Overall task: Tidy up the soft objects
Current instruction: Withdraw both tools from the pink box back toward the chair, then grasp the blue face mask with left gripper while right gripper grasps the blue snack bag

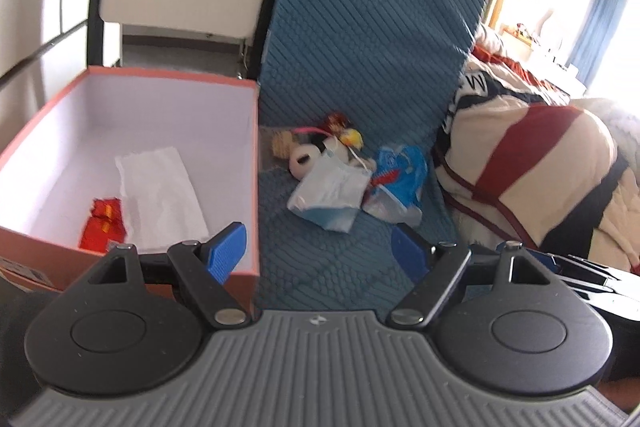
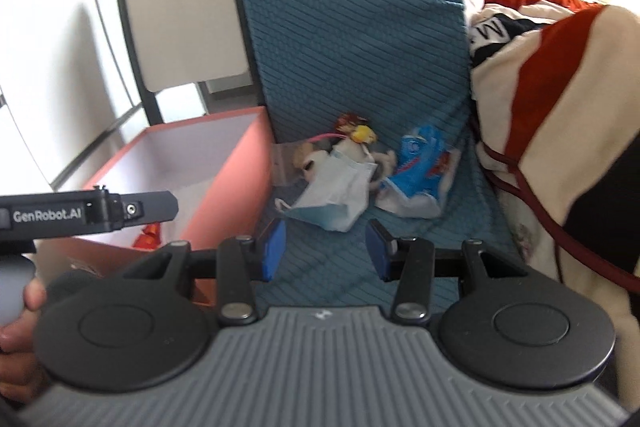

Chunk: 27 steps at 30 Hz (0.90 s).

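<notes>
Left wrist: both grippers' ribbed blue fingers spread, empty — crinkly mask ahead.

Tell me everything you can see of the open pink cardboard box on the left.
The open pink cardboard box is rectangular, lidless, salmon-pink outside and white inside. It sits upright on the blue quilted mattress cover, left of the toy pile. Inside lie a shiny red-and-gold pouch and crumpled white tissue paper. The left gripper, open, hovers by its near right corner.
</notes>
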### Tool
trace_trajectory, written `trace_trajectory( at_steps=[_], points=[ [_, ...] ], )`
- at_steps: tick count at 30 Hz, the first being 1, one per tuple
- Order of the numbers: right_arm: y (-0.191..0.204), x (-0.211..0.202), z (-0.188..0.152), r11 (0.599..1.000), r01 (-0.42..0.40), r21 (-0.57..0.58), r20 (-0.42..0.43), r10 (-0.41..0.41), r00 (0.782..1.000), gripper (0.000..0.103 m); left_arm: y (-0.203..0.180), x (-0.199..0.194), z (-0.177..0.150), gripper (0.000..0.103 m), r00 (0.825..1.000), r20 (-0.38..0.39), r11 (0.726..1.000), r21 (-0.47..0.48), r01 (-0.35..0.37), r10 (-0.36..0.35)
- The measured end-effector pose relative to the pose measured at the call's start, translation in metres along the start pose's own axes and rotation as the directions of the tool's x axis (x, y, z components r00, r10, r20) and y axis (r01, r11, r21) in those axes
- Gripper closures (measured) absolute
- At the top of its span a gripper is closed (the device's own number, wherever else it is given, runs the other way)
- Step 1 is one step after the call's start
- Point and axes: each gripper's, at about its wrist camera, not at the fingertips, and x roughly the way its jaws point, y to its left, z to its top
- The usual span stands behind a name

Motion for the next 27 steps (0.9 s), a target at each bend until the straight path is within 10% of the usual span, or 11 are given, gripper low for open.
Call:
trace_trajectory(
  at_steps=[27],
  points=[
    [-0.062, 0.050, 0.017, 0.989, 0.096, 0.112, -0.011, -0.095, 0.995, 0.056, -0.032, 0.103, 0.008, 0.020, 0.993, -0.088, 0.990, 0.105, 0.091, -0.082]
  ],
)
